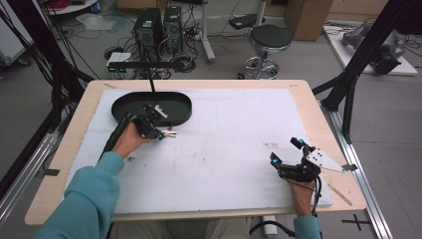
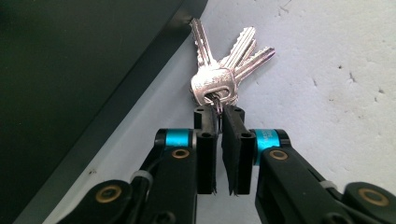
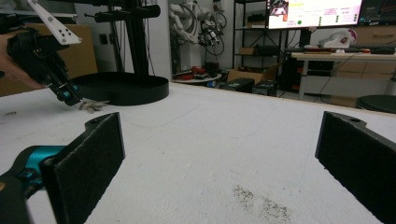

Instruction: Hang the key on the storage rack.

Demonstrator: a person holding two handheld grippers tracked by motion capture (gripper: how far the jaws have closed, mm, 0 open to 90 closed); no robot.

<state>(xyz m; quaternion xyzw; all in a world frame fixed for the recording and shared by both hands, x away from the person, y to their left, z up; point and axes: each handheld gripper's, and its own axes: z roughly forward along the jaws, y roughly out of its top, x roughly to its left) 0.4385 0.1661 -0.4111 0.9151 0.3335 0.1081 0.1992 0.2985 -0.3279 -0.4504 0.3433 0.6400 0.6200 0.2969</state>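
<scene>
Keys (image 2: 223,77) pinched by left gripper (image 2: 219,112).

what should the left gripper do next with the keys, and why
Probably lift straight up a little. The left gripper is pinched on the ring of the bunch of keys, which lies on the white mat against the black tray's wall, so lifting should clear that wall.

black tray (image 1: 124,107) rear-left, white mat (image 1: 224,144) open

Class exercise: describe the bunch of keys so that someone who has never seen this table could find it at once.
Start at the white mat covering the table, then find the black oval tray at its far left. Just outside the tray's near rim lies the bunch of keys, silver, fanned out, pinched at its ring by the left gripper.
</scene>
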